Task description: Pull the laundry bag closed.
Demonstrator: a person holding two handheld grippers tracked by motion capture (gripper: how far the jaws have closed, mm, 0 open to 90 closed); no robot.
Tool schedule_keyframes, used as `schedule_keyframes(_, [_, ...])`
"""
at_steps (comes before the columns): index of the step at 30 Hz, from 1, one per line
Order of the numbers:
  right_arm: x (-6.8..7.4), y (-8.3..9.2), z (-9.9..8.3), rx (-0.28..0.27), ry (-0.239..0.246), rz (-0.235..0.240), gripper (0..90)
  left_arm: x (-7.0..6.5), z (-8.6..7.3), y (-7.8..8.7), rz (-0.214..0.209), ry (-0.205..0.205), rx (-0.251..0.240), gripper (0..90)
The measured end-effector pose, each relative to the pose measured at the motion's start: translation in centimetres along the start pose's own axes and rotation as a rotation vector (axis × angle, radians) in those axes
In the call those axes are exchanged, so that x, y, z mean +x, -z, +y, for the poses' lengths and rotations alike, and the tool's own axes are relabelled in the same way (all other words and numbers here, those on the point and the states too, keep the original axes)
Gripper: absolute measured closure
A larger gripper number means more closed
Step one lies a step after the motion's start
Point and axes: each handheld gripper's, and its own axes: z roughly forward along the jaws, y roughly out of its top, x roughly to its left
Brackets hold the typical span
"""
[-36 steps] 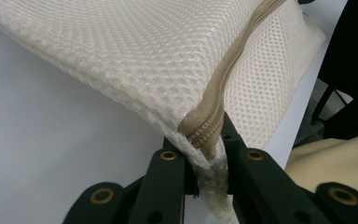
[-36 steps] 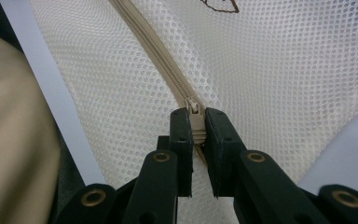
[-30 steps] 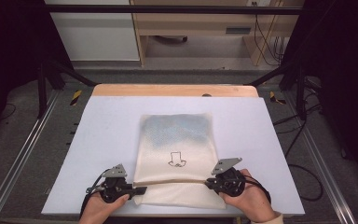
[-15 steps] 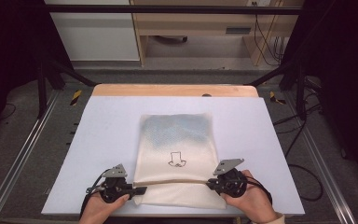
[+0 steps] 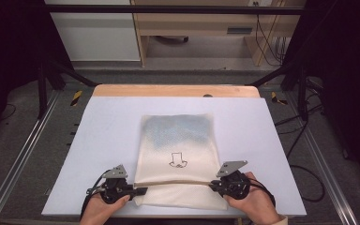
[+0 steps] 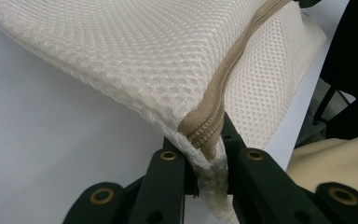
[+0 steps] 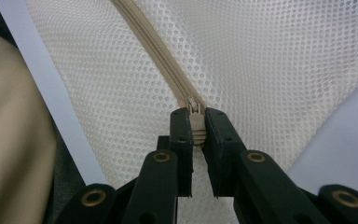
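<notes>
Mesh bag (image 5: 178,154) lay flat on the white table (image 5: 103,131), its near end toward us, and it carried a small black drawing (image 5: 177,160) at its middle and something bluish inside its far half. We held 2 grippers at its near end, 1 at each side edge, with the tan zipper (image 5: 178,182) stretched straight between them. In the left gripper view, the left gripper (image 6: 204,156) was clamped tight on the corner of the bag (image 6: 135,56) where the zipper (image 6: 209,126) ended, the mesh bunched between the jaws. In the right gripper view, the right gripper (image 7: 196,133) was closed on the zipper pull (image 7: 196,126), with the zipper (image 7: 154,46) running away from it across the mesh. From above, the left gripper (image 5: 138,191) sat at the bag's left edge and the right gripper (image 5: 215,186) at its right edge.
</notes>
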Motion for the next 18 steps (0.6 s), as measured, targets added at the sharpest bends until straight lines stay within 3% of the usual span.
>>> schedule_keyframes(18, [-0.09, -0.04, -0.38, 0.000, -0.001, -0.001, 82.2, -0.05, 0.04, 0.06, 0.005, -0.006, -0.003, 83.7])
